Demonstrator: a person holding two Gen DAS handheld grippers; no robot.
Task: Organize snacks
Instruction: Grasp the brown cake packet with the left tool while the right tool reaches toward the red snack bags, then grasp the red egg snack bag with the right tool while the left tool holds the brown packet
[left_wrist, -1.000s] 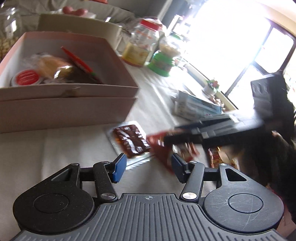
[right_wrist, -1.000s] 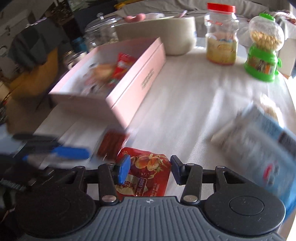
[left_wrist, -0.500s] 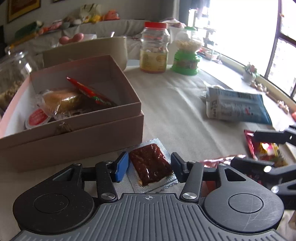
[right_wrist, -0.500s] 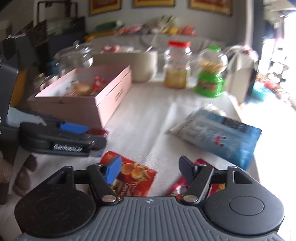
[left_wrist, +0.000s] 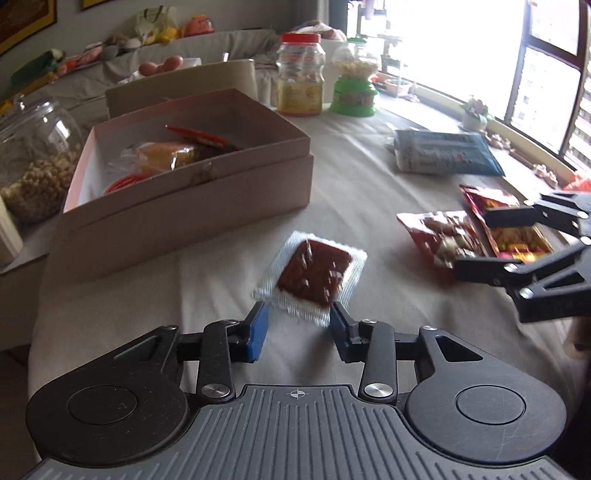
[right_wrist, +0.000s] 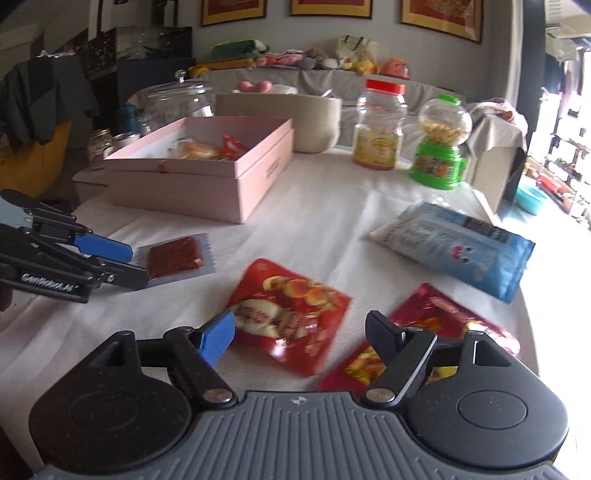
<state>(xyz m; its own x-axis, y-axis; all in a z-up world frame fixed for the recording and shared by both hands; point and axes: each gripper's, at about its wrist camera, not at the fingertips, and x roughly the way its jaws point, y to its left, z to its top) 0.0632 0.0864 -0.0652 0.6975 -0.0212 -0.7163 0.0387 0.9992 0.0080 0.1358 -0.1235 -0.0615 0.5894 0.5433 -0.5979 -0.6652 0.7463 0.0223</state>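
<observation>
Near the pink box (left_wrist: 192, 206), left tongs (left_wrist: 297, 326) are closing around a flat, light, crinkly jerky packet (left_wrist: 314, 277); grip its sealed edge. Right tongs (right_wrist: 301, 332) are opening wide, empty.

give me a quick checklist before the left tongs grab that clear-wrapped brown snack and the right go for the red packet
1. Clear-wrapped brown snack lined up between the left tongs: ok, its near edge sits in the gap.
2. Left grip made: not ok, jaws closing, pads not yet pressing.
3. Right tongs wide enough for the red packet: ok, jaws opening, packet ahead of them.
4. Pink box open with room: ok.
5. Tongs clear of each other: ok, apart.
6. Packet lying flat: cannot tell, blurred.
</observation>
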